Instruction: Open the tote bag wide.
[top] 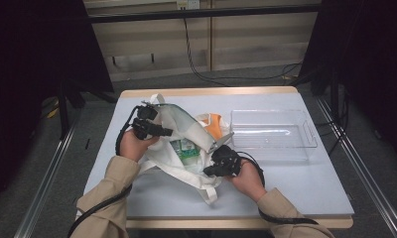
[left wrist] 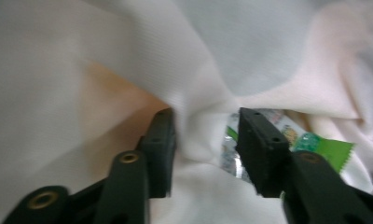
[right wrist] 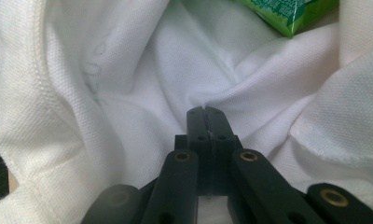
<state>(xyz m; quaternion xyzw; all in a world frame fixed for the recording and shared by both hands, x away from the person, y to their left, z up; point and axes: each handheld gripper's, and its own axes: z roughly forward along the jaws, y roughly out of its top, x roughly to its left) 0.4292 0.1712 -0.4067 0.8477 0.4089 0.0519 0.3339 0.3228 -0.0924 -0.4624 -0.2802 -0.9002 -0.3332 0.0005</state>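
Here, both claws hold a white cloth bag (top: 186, 163) open: left claw (left wrist: 205, 140) partly open around a fold, right claw (right wrist: 206, 122) pinched tight on fabric.

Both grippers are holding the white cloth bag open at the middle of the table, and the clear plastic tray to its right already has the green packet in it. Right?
Not quite. The high view shows the clear plastic tray empty; the green packet lies inside the white cloth bag. The rest stands: left gripper and right gripper hold the bag.
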